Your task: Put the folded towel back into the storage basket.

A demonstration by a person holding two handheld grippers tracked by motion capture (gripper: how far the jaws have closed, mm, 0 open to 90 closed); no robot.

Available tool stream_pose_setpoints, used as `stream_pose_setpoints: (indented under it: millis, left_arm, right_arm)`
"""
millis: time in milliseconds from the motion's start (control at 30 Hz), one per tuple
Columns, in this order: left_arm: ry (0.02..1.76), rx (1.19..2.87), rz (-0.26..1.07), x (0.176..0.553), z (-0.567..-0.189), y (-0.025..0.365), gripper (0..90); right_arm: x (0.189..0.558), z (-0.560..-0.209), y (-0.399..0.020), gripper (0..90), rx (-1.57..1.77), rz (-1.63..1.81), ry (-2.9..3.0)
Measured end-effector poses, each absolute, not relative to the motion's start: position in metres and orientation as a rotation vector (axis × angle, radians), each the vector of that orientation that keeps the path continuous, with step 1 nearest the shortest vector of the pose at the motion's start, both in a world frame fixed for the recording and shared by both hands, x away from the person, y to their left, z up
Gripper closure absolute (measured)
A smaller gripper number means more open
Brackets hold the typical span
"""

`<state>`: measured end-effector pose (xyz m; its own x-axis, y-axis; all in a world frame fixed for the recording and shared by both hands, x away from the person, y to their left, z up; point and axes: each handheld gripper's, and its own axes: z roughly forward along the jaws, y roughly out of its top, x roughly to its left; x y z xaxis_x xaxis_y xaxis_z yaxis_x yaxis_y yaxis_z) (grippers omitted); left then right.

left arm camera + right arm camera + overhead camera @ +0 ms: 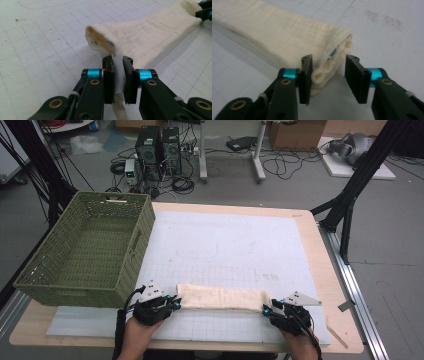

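On gridded mat (225, 245), left tongs (117, 75) pinch folded cloth (222, 298); right tongs (328, 75) gape around it.

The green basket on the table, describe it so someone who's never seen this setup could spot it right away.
Start at the wooden table covered by a white gridded mat. At the mat's left edge, overhanging the table's left side, sits the green basket, a big rectangular open-weave bin with a slot handle in its end wall. It is the one green thing on the table; the cream folded cloth lies flat beside it.
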<state>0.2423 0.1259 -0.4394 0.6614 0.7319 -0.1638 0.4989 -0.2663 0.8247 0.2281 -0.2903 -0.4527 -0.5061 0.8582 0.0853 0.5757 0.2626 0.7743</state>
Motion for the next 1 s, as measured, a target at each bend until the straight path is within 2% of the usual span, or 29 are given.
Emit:
stream_pose_setpoints:
  millis: [167,200,233,267,600,1000]
  left_arm:
    - [0.964,1.935,0.314,0.243,-0.440,0.126,81.1]
    - [0.963,1.933,0.316,0.243,-0.440,0.125,81.3]
    - [0.962,1.932,0.316,0.243,-0.440,0.125,81.3]
    - [0.962,1.938,0.319,0.243,-0.440,0.126,81.4]
    - [0.946,1.898,0.325,0.242,-0.434,0.132,81.9]
    - [0.886,1.851,0.319,0.237,-0.425,0.133,82.0]
  right_arm:
    - [0.229,-0.453,-0.291,64.8,1.363,1.141,2.188]
    - [0.230,-0.453,-0.292,72.1,1.368,1.160,2.206]
    - [0.230,-0.453,-0.292,72.1,1.368,1.160,2.206]
    - [0.231,-0.452,-0.292,80.2,1.370,1.187,2.235]
    - [0.229,-0.443,-0.291,82.9,1.258,1.134,2.286]
    - [0.224,-0.422,-0.309,82.9,1.116,1.309,2.176]
